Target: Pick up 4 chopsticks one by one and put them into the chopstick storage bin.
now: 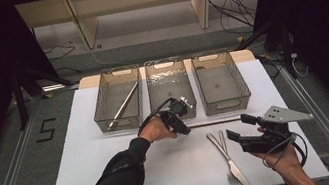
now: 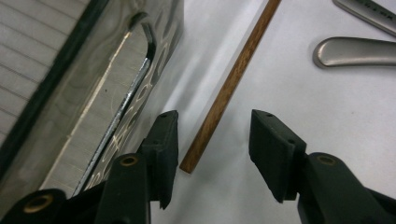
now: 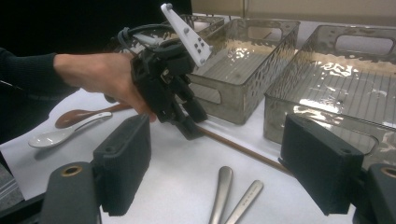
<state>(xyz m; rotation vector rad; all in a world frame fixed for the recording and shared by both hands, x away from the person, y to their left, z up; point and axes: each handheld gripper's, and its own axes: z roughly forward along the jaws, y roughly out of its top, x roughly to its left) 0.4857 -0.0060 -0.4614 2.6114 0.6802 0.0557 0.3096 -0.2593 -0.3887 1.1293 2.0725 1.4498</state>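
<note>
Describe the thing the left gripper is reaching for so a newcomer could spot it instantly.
Three clear bins line the far side of the white table. Just in front of the middle and right bins lies a wooden chopstick: thin, brown and straight, unlike the metal cutlery nearer the person.

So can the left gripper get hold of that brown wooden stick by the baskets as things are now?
Probably yes. The left gripper has its jaws either side of the wooden stick, near its end, not yet pressing on it. The stick lies flat on the white table beside the basket, with nothing between the jaws and it.

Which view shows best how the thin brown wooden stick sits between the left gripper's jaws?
Left gripper view: the thin brown wooden stick ends between open jaws, untouched. High view shows it as a faint line; right gripper view hides that end.
</note>
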